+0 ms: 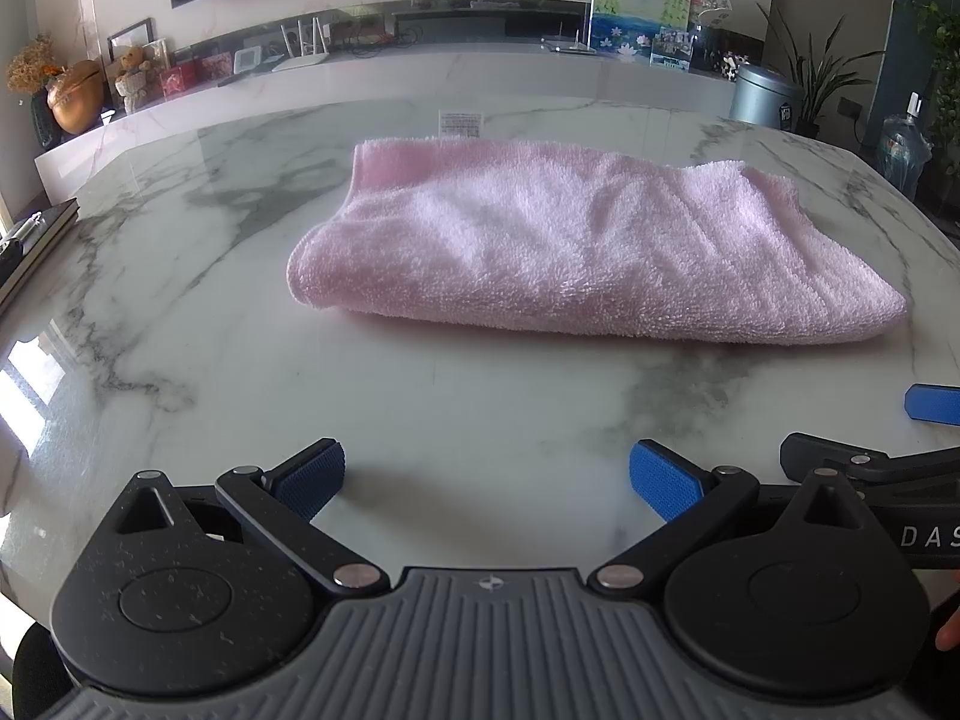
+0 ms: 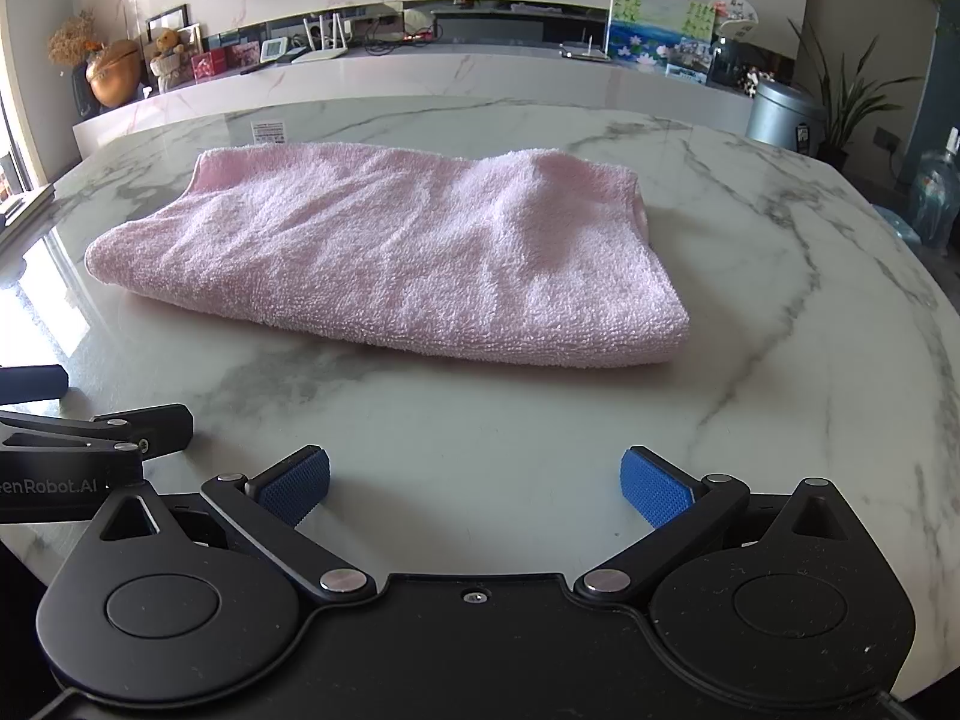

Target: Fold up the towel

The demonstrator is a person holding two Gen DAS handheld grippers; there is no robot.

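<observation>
A pink terry-cloth towel [image 1: 576, 240], folded into a thick rumpled oblong, is lying flat on the round white marble table with grey veining [image 1: 180, 276], well forward of both tools and touching neither; its rounded fold is facing the cameras. The left gripper [image 1: 487, 477], black with blue ribbed pads [image 1: 663, 477], is hovering low over bare marble near the table's near edge, its jaws standing spread wide with nothing between them. The right gripper [image 2: 475, 483], of like build, is sitting just beside it, jaws likewise parted and holding nothing. Each tool is showing at the edge of the other's view. A small white printed label [image 2: 271, 131] is lying on the marble just behind the towel. A long white marble sideboard [image 2: 420, 75] is standing beyond the table, carrying a brown teddy bear [image 2: 167, 54], a bronze round vase [image 2: 111, 79] and a painted lotus picture [image 2: 657, 27]. A grey metal bin [image 2: 780, 111] is standing at far right.
</observation>
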